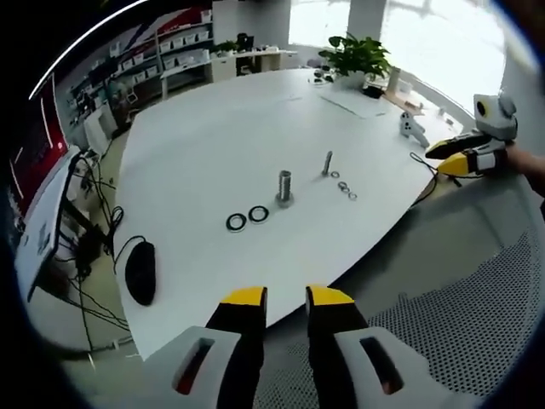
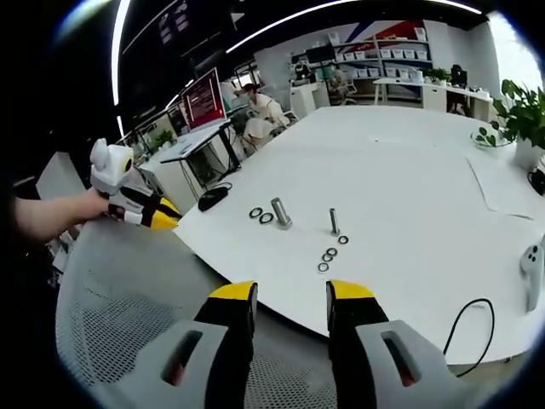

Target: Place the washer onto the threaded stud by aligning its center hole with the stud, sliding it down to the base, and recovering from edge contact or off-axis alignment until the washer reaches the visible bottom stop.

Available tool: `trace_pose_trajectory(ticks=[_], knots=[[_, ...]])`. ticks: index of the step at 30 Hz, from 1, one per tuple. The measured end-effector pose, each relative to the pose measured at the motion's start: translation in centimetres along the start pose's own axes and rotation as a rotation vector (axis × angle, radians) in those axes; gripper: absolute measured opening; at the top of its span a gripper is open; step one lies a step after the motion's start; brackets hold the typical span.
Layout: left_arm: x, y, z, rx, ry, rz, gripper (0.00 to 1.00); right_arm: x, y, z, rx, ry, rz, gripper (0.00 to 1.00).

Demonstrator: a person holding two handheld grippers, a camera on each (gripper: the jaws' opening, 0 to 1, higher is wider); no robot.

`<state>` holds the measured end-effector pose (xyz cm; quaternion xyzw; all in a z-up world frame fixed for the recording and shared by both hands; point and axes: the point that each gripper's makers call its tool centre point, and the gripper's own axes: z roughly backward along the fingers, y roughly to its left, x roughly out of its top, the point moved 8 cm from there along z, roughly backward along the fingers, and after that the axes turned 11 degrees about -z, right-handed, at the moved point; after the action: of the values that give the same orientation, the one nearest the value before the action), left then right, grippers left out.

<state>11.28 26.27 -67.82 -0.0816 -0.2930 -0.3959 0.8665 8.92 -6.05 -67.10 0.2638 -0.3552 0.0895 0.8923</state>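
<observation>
On the white table (image 1: 204, 136) stands a thick threaded stud (image 1: 284, 187) (image 2: 280, 213), with a thinner stud (image 1: 328, 162) (image 2: 335, 221) beside it. Two large dark washers (image 1: 247, 219) (image 2: 261, 215) lie flat next to the thick stud. Several small washers (image 1: 347, 189) (image 2: 328, 256) lie by the thin one. My left gripper (image 1: 287, 298) hovers off the table's edge, open and holding nothing; it also appears in the right gripper view (image 2: 149, 213). My right gripper (image 2: 291, 291) is open and holds nothing, well short of the studs, and its yellow tips appear in the left gripper view (image 1: 456, 158).
A black mouse (image 1: 141, 271) (image 2: 212, 197) lies near the table edge. A white controller (image 1: 413, 128) (image 2: 532, 264), a black cable (image 2: 473, 319) and a potted plant (image 1: 356, 55) are on the far side. A mesh chair seat (image 1: 477, 315) (image 2: 111, 307) is under both grippers. A person (image 2: 260, 106) sits at a desk behind.
</observation>
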Motion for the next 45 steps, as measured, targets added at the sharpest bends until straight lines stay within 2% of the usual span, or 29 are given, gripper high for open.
trace_pose_trajectory(ticks=[2, 6, 11, 18, 21, 24, 26, 30, 38, 45], knots=[[0.2, 0.1, -0.3, -0.015, 0.024, -0.011, 0.17, 0.0, 0.0, 0.0, -0.002, 0.002, 0.001, 0.35], [1.6, 1.1, -1.5, -0.030, 0.031, -0.038, 0.17, 0.0, 0.0, 0.0, -0.001, -0.001, -0.003, 0.35], [2.8, 3.4, -4.6, -0.051, 0.088, -0.107, 0.18, -0.1, 0.0, 0.0, -0.001, 0.003, -0.003, 0.35], [3.6, 6.9, -9.0, -0.060, 0.156, -0.110, 0.22, -0.1, -0.1, 0.0, -0.007, 0.002, -0.009, 0.35], [3.8, 7.8, -10.3, -0.056, 0.192, -0.143, 0.23, -0.1, -0.1, 0.1, -0.007, 0.002, -0.009, 0.35], [3.9, 8.6, -12.0, -0.080, 0.223, -0.123, 0.25, -0.1, -0.2, 0.1, -0.008, -0.004, -0.011, 0.35], [3.9, 8.9, -12.8, -0.088, 0.245, -0.125, 0.25, 0.0, -0.2, 0.1, -0.009, -0.008, -0.015, 0.35], [4.3, 8.9, -14.1, -0.079, 0.283, -0.186, 0.27, 0.0, -0.2, 0.1, -0.012, -0.008, -0.014, 0.35], [4.8, 9.4, -16.2, -0.111, 0.321, -0.167, 0.27, 0.0, -0.4, 0.1, -0.024, -0.010, -0.021, 0.35], [4.5, 9.1, -17.0, -0.140, 0.358, -0.200, 0.27, 0.0, -0.6, 0.1, -0.030, -0.009, -0.025, 0.34]])
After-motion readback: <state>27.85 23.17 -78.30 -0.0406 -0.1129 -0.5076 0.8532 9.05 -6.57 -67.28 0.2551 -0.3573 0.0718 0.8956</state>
